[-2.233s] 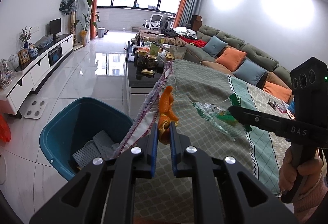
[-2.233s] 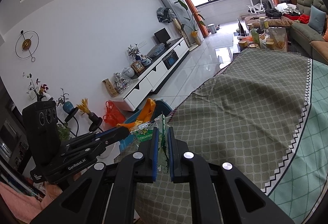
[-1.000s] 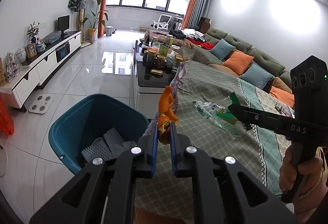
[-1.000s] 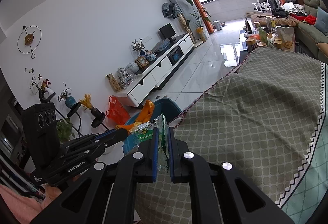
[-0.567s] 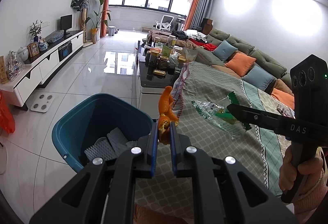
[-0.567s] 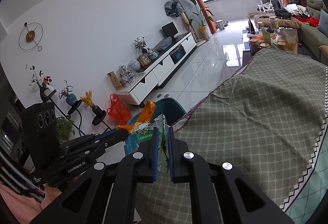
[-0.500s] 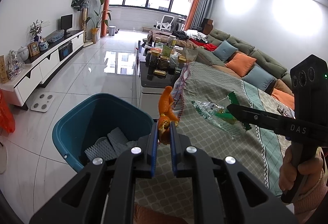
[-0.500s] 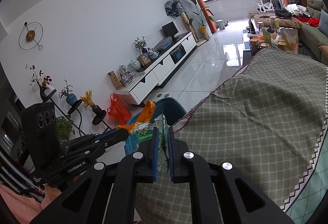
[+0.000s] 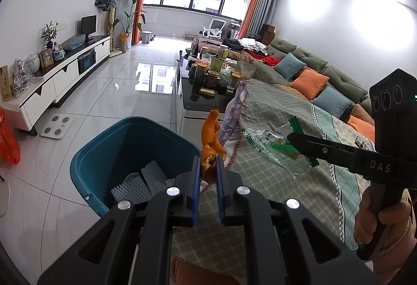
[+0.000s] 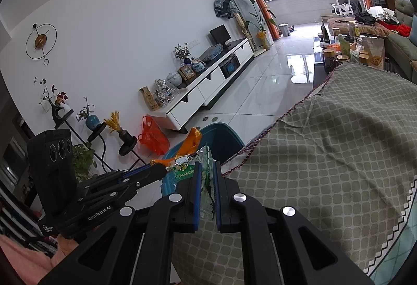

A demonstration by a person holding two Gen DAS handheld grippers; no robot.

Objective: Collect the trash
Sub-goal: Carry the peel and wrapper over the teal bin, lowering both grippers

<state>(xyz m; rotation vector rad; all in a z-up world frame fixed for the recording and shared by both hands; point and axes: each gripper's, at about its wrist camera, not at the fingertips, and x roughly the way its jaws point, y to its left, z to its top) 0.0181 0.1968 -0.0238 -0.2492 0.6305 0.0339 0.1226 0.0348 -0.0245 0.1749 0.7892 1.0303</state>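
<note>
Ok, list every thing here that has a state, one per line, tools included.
Left tool: shut on the orange peel.
Orange peel: pinched, sticking up, beside the bin's rim.
Right tool: shut on the plastic wrapper.
Plastic wrapper: crumpled, held clear above the tablecloth.
Teal bin: open, white scraps already inside.

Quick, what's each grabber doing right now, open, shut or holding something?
Left gripper: shut on the orange peel.
Right gripper: shut on the clear snack wrapper.

bin [image 9: 109, 144] on floor left of table [image 9: 286, 186], sofa [image 9: 312, 71] behind
</note>
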